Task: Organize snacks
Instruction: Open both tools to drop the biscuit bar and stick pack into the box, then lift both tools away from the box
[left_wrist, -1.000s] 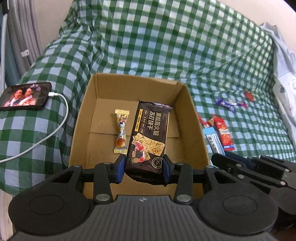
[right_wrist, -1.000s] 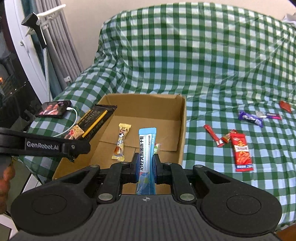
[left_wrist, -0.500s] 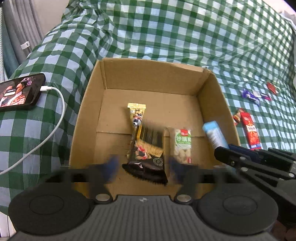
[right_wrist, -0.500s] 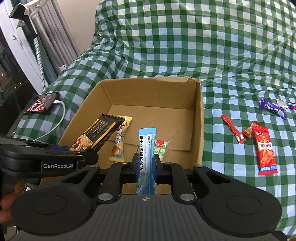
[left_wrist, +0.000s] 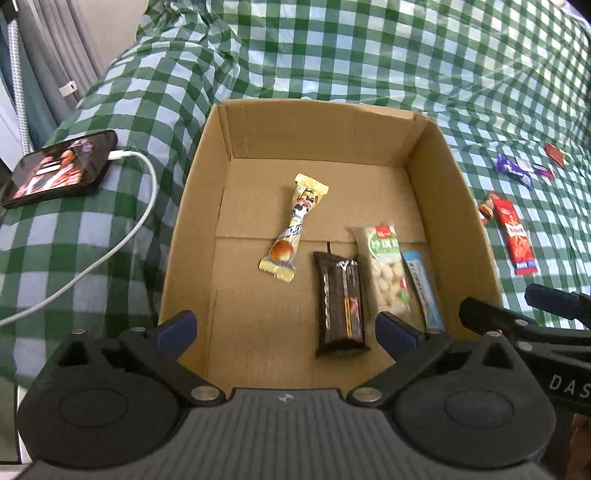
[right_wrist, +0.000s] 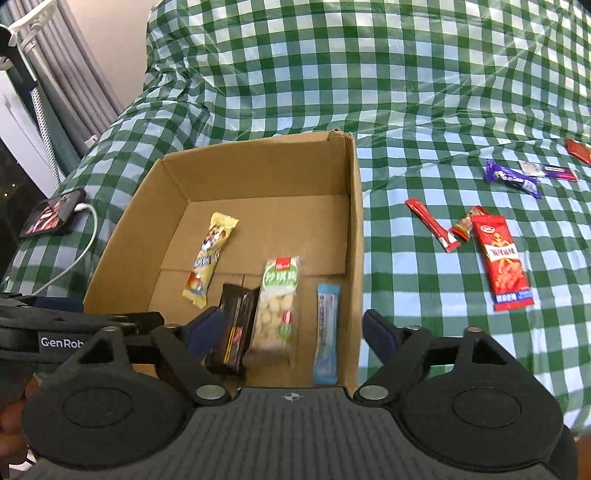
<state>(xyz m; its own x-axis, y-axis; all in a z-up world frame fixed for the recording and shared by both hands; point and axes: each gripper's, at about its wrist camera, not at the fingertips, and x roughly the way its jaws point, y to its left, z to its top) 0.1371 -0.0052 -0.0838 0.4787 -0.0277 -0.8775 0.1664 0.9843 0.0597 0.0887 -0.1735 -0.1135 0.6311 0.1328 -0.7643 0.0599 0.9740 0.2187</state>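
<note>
Both hand-held grippers hang over the cardboard box (left_wrist: 192, 206), jaws opening with nothing pinched. Under the left hand-held gripper (left_wrist: 284, 326) the dark biscuit bar (left_wrist: 341, 302) lies on the box floor; beneath the right hand-held gripper (right_wrist: 291, 328) lies the blue stick pack (right_wrist: 327, 328). This looks like the drop-off step. Next, I'd guess, comes reaching for the red peanut packet (right_wrist: 504, 262) on the checked cloth (right_wrist: 406, 92).

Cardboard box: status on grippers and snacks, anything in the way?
Left gripper, right gripper: jaws opening, nothing held. Brown cardboard box holds four packets; black wrapper and blue stick down. Red packet outside. Nothing blocking.
</note>
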